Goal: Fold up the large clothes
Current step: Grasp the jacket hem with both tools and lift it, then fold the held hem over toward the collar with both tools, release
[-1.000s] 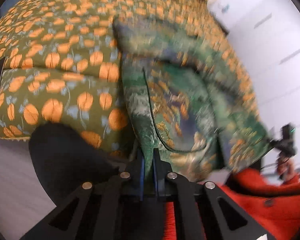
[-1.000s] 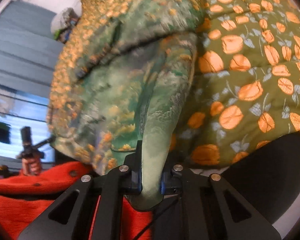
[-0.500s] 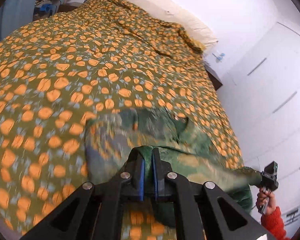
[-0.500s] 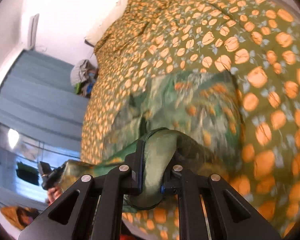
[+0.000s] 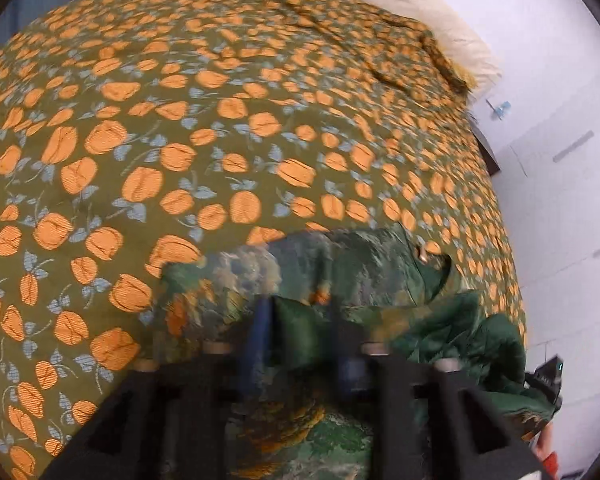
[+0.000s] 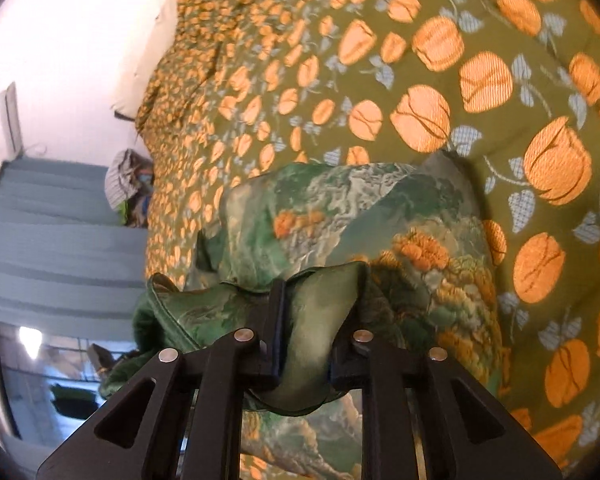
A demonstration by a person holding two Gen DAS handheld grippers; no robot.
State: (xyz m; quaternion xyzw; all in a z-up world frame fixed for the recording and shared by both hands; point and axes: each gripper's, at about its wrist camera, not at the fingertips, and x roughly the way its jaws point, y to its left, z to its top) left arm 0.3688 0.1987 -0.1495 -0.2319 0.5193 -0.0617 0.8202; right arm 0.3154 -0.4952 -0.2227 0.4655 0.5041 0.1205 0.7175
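A green patterned garment (image 5: 340, 276) with orange flowers lies on the bed's near part; it also shows in the right wrist view (image 6: 380, 232). My left gripper (image 5: 300, 324) has its jaws parted, with a fold of the garment lying between them. My right gripper (image 6: 316, 312) has its jaws parted as well, with a bunched edge of the garment sitting between the fingers. Both grippers are low over the cloth. The left view is blurred.
The bed is covered by an olive quilt (image 5: 180, 120) with orange tulips, also in the right wrist view (image 6: 460, 80). A cream pillow (image 5: 440, 12) lies at the head. White wall (image 5: 560, 160) on the right, blue curtain (image 6: 60, 240) on the left.
Both grippers carried the garment up and forward over the bed and lowered it onto the quilt. Both pairs of jaws have opened from a tight pinch to a wider gap.
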